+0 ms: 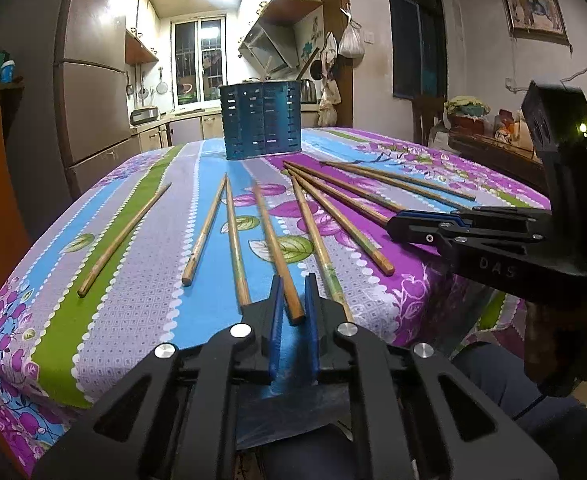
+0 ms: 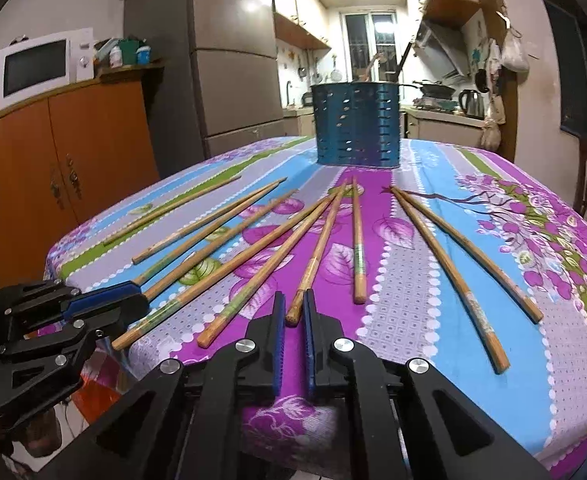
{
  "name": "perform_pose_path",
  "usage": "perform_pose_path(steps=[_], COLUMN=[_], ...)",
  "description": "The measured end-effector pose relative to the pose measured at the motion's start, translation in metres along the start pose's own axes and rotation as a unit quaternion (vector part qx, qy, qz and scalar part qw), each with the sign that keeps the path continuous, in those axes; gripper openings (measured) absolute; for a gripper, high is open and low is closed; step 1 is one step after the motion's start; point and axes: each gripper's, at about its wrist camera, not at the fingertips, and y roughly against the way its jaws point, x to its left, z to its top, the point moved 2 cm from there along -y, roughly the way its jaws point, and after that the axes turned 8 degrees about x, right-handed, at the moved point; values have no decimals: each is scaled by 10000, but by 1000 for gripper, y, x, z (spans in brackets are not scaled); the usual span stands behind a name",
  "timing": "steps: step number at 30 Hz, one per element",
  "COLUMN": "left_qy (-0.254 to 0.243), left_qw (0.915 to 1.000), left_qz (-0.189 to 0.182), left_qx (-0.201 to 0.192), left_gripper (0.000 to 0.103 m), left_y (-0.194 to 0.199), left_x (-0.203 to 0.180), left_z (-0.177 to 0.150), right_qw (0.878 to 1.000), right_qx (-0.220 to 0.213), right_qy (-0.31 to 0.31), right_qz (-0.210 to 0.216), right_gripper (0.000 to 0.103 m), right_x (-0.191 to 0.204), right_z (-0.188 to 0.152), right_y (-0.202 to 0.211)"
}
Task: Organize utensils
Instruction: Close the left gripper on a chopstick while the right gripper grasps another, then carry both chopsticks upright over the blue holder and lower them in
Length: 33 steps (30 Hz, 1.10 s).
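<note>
Several wooden chopsticks [image 1: 277, 248] lie fanned out on the flowered tablecloth [image 1: 141, 292], thick ends toward me; they also show in the right wrist view [image 2: 317, 248]. A blue perforated utensil holder [image 1: 262, 120] stands upright at the far side, also in the right wrist view [image 2: 356, 125]. My left gripper [image 1: 293, 288] is open, its fingers either side of one chopstick's thick end, not clamped. My right gripper [image 2: 294, 300] is open, its fingers astride the end of another chopstick [image 2: 313, 264].
The table's near edge drops off just below both grippers. A fridge [image 2: 229, 48] and orange cabinet [image 2: 73, 152] with a microwave [image 2: 37, 66] stand left. A side table with clutter [image 1: 489, 128] stands at the right.
</note>
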Motion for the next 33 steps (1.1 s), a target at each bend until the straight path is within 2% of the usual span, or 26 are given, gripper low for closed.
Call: perform_pose_path(steps=[10, 19, 24, 33], left_qy=[-59, -343, -414, -243], left_qw=[9976, 9855, 9817, 9853], left_qz=[143, 194, 29, -234], left_qx=[-679, -1649, -1859, -1674], left_gripper=[6, 6, 6, 6], left_y=[31, 66, 72, 61], left_x=[3, 15, 24, 44], left_z=[35, 121, 179, 248], right_qw=[9957, 9841, 9832, 9884], right_qx=[-831, -1620, -1674, -1391], right_qy=[361, 720, 719, 456], right_qz=[-174, -114, 76, 416], right_gripper=[7, 7, 7, 7], right_x=[1, -10, -22, -45], right_z=[36, 123, 170, 232], right_y=[58, 104, 107, 104])
